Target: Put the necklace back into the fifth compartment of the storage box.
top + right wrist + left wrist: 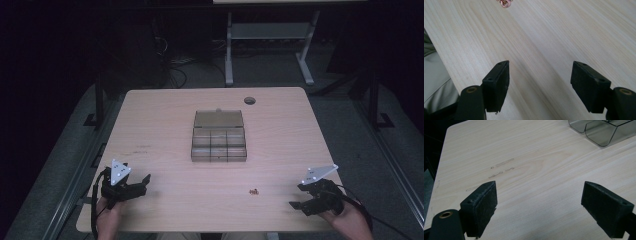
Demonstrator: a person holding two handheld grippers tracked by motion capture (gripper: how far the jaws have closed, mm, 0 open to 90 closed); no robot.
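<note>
A clear smoky plastic compartment box (219, 139) lies open at the middle of the light wooden table (165, 115), its lid folded back; one corner of the box (604, 131) reaches into the left gripper view. A small cluster of coppery bits (254, 191) lies near the front edge, also at the top of the right gripper view as the coppery bits (505, 3). My left gripper (141, 182) rests at the front left, open and holding nothing (539, 207). At the front right my right gripper (297, 196) is open too, jaws wide apart over bare wood (540, 85).
A round cable hole (249, 100) sits near the table's far edge. Faint scuff marks (501, 168) show on the wood left of the box. Beyond the table stand a white desk frame (270, 45) and cables on a dark floor.
</note>
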